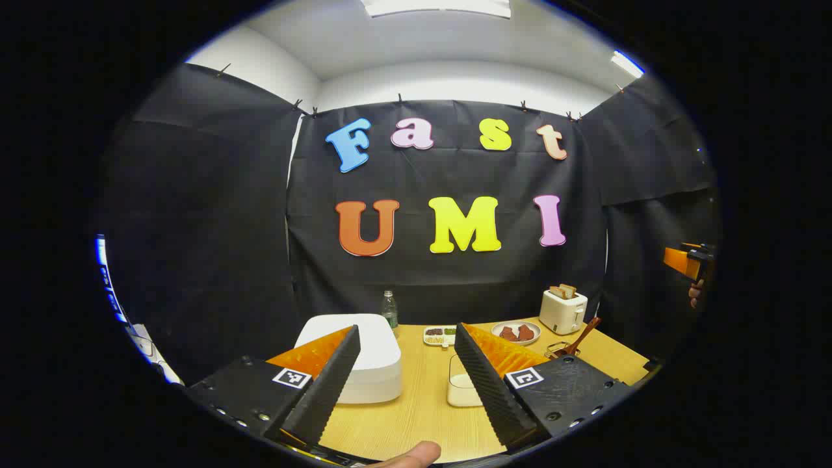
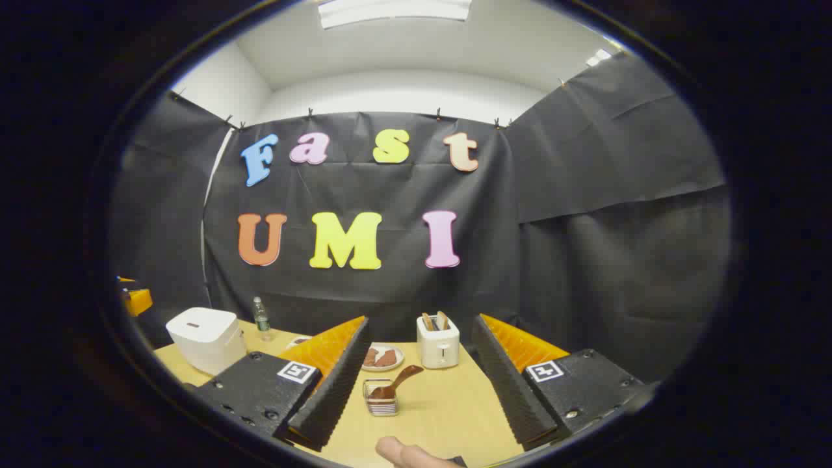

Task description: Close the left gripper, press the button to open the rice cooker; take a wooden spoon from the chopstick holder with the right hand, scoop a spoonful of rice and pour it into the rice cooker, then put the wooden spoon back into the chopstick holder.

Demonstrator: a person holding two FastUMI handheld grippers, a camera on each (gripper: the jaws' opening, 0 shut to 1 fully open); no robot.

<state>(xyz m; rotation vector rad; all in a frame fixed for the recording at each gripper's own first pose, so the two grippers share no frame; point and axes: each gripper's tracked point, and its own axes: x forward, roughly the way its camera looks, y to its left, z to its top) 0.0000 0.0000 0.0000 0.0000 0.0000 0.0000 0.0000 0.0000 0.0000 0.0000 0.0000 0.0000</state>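
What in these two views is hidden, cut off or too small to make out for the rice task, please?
- Rice cooker: its front is hidden by the left gripper's finger in the left gripper view; small in the right gripper view, so the button is indistinct.
- Clear container: partly hidden by the other finger; contents uncertain.
- Wooden spoon: bowl end hidden inside the chopstick holder.
- Small divided dish: contents too small.

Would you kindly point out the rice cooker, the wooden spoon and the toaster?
rice cooker [image 2: 203, 338], right gripper view, on its front wall.
wooden spoon [image 2: 400, 379], right gripper view, on its handle.
toaster [image 2: 438, 348], right gripper view, on its front face.
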